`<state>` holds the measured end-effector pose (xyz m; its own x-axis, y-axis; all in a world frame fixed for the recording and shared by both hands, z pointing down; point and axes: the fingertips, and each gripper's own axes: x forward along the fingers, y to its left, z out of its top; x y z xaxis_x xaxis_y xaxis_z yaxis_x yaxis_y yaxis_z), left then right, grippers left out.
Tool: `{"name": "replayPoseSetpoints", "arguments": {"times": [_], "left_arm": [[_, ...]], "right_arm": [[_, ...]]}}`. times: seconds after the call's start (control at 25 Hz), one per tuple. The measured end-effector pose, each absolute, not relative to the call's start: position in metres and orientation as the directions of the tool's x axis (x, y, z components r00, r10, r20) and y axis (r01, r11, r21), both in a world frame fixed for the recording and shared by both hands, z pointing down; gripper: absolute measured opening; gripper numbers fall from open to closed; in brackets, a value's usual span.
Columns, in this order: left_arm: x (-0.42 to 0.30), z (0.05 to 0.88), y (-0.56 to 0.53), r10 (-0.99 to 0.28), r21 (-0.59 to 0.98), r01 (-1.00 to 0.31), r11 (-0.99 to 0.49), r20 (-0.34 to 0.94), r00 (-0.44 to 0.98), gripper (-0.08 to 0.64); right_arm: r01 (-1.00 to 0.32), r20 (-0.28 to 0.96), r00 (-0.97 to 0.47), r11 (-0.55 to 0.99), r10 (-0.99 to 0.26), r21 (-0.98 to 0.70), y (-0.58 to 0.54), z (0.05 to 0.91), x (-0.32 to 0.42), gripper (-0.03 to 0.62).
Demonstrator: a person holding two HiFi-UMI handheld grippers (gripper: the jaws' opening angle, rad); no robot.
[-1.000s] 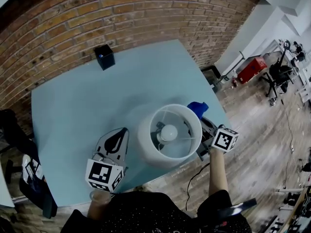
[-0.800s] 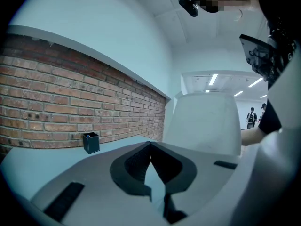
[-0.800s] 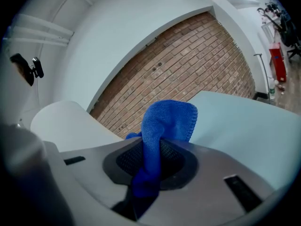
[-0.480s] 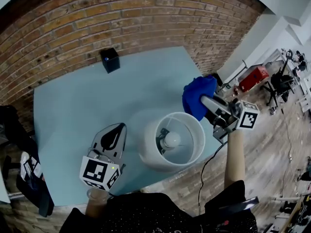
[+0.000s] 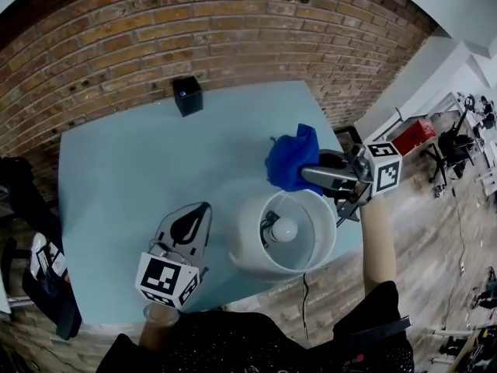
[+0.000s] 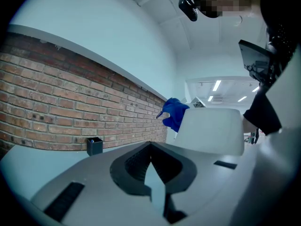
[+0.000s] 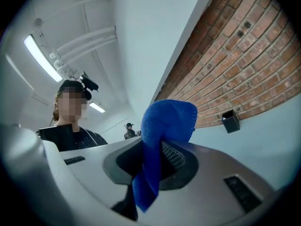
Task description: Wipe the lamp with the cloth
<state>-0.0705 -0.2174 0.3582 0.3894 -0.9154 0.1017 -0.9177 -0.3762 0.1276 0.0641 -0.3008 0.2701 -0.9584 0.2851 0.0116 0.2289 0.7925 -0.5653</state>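
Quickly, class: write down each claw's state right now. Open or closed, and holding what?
Left claw: closed, holding nothing.
Right claw: closed on the blue cloth.

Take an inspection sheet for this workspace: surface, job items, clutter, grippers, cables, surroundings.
Surface: light blue table, mostly bare.
Job's things: white lamp upright near the front edge, bulb visible inside the shade; blue cloth held by the shade's far rim, contact unclear.
Clutter: small black box near the wall.
Grippers: left gripper shut, holding nothing, left of the lamp and apart from it; right gripper shut on the cloth.
Cables: thin dark cord hanging below the table edge by the lamp.
Surroundings: brick wall; wooden floor; red object on the floor.
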Motion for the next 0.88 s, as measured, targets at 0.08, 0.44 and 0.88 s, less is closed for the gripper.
{"name": "replayPoseSetpoints", "arguments": {"times": [0.08, 0.44, 0.88], "left_arm": [[-0.070, 0.361, -0.218, -0.916, 0.132, -0.918, -0.373, 0.107, 0.387, 0.008], [-0.065, 0.371, -0.231, -0.913, 0.149, -0.916, -0.373, 0.114, 0.391, 0.008], [-0.070, 0.391, -0.254, -0.917, 0.167, -0.924, -0.344, 0.152, 0.369, 0.008]], "right_arm": [[0.221, 0.045, -0.954, 0.793, 0.297, -0.567, -0.302, 0.283, 0.061, 0.077], [0.164, 0.139, -0.943, 0.783, 0.304, -0.600, -0.316, 0.338, 0.055, 0.077], [0.105, 0.218, -0.929, 0.778, 0.299, -0.620, -0.334, 0.396, 0.048, 0.077]]}}
